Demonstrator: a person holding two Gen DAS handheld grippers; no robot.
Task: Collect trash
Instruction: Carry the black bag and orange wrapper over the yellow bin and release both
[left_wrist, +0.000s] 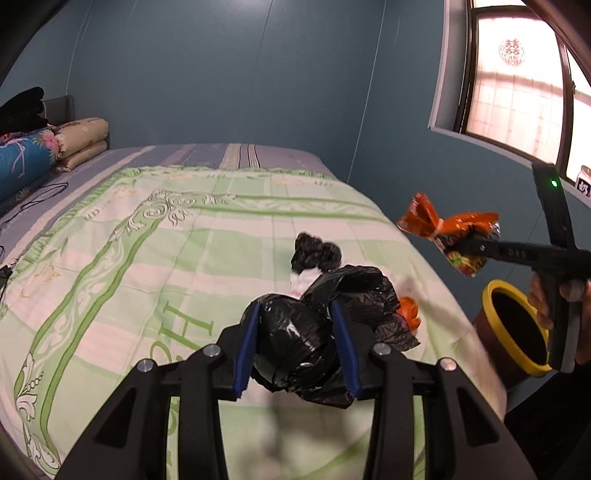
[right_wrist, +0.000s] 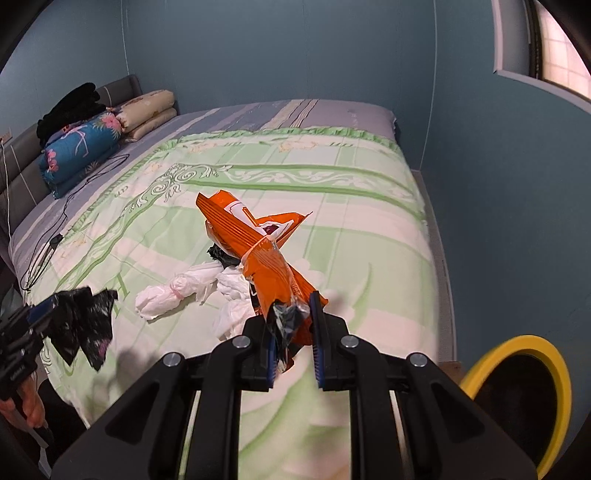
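My left gripper (left_wrist: 295, 314) is shut on a crumpled black plastic bag (left_wrist: 295, 339), held above the green quilt. In the right wrist view this gripper (right_wrist: 40, 310) shows at the left edge with the black bag (right_wrist: 85, 325) hanging from it. My right gripper (right_wrist: 293, 325) is shut on the end of an orange snack packet (right_wrist: 258, 254) tied in the middle, lifted off the bed. In the left wrist view that gripper (left_wrist: 463, 247) holds the packet (left_wrist: 454, 229) above a bin. White plastic bags (right_wrist: 173, 291) and another black bag (left_wrist: 317, 253) lie on the quilt.
A brown bin with a yellow rim (left_wrist: 495, 291) (right_wrist: 517, 345) stands at the bed's right side, its mouth open. Folded bedding (right_wrist: 81, 147) and a black cable (right_wrist: 62, 221) lie at the head of the bed. A blue wall and a window (left_wrist: 517, 81) are to the right.
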